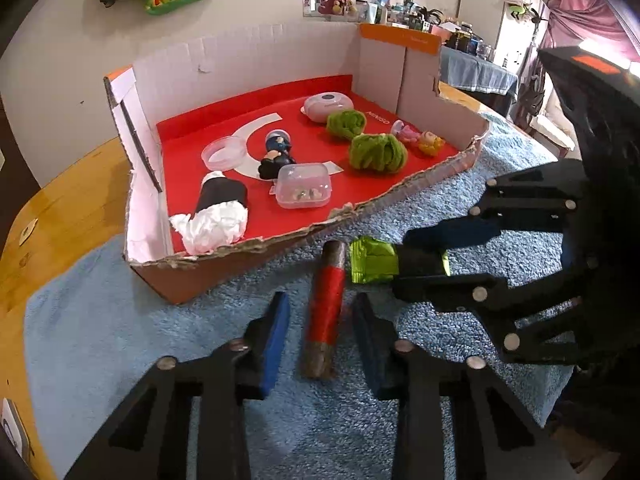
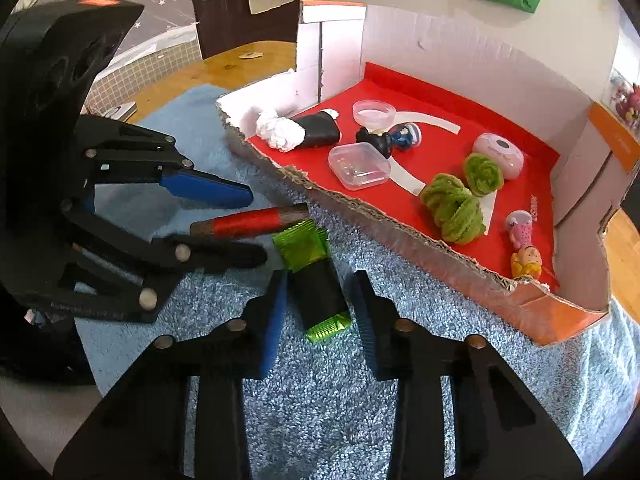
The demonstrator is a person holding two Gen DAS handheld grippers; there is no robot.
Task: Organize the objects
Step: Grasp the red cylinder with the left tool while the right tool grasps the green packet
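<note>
Blue-padded fingers of the left gripper (image 1: pixel 320 336) fill the lower centre of the left wrist view; the jaws stand apart, straddling a red-wrapped wooden stick (image 1: pixel 325 308) that lies on the blue towel (image 1: pixel 120 320) without visible contact on either side. Right of it, the right gripper (image 1: pixel 400 264) reaches in from the right edge, its jaws likewise apart around a green-and-black foil packet (image 1: pixel 372 266).

Right wrist view, left to right: the left gripper (image 2: pixel 256 224) enters from the left edge about the stick (image 2: pixel 248 222); the packet (image 2: pixel 318 280) lies at lower centre between the open fingers of the right gripper (image 2: pixel 320 312); the cut-down cardboard box (image 2: pixel 400 228) with a red floor occupies the upper right.

Already lying in the box, left to right in the left wrist view: a black roll stuffed with white tissue (image 1: pixel 218 210), a clear round lid (image 1: pixel 224 152), a blue toy figure (image 1: pixel 278 154), a clear lidded case (image 1: pixel 304 186), a pink oval case (image 1: pixel 328 108), two green yarn bundles (image 1: pixel 378 152), and two small pink and yellow figurines (image 1: pixel 420 138).

Judged progress: most items are boxed; stick and packet remain outside, each bracketed but not yet gripped or lifted.
</note>
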